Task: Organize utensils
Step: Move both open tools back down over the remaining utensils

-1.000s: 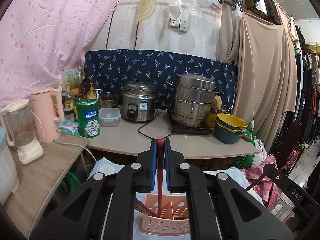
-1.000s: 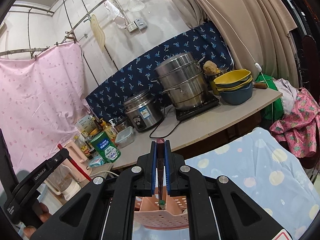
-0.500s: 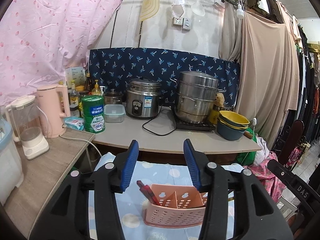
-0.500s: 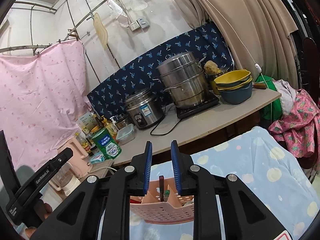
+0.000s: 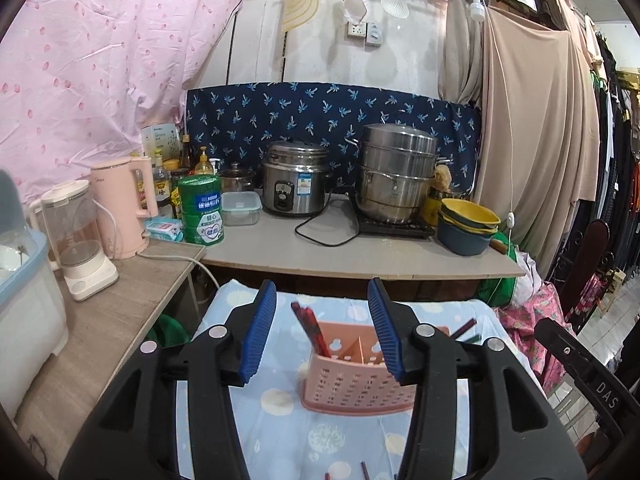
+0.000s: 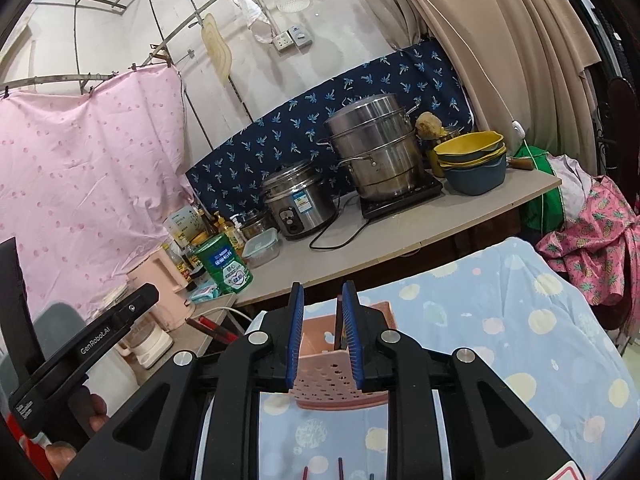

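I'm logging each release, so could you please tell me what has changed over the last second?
Both claws let go: the left claw opened wide off the red chopsticks, now leaning in the pink basket; the right claw opened slightly off its dark chopstick, now standing in the basket. Both drew back. The basket and the counter's pots stayed put.

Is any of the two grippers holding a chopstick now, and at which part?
Neither holds anything. The left gripper and right gripper both stand open, having just opened; the chopsticks rest in the pink basket.
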Motion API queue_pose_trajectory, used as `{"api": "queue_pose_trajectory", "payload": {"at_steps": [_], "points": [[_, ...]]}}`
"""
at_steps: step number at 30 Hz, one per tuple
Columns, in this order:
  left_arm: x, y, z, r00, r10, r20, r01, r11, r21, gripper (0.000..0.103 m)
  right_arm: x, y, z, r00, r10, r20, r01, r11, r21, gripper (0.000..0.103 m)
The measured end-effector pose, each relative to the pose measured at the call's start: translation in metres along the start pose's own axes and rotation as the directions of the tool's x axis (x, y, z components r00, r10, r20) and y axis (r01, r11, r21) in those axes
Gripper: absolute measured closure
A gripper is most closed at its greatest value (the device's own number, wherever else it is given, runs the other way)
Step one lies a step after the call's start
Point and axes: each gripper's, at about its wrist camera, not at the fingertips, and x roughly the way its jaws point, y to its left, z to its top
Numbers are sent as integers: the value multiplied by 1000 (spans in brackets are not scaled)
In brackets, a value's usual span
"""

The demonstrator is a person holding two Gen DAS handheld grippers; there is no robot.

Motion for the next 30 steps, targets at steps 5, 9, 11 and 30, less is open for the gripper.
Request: {"api": "queue_pose_trajectory", "payload": {"at_steps": [5, 9, 11, 30], "points": [[-14, 2, -20, 999, -2, -37, 2, 1000, 6, 58, -16, 2, -22, 999, 4, -32, -4, 1000, -7, 82], [-23, 3, -43, 997, 2, -83, -1, 1000, 11, 58, -30, 4, -45, 998, -1, -69, -1, 1000, -28, 82], [-27, 5, -55, 994, 7, -108, -6, 1000, 9, 58, -38, 4, -57, 996, -12, -87, 7, 999, -48, 82], [-54, 19, -205, 924, 2, -384, -18, 999, -37, 57, -89, -22, -200, 929, -120, -349, 78, 988, -133, 82]]}}
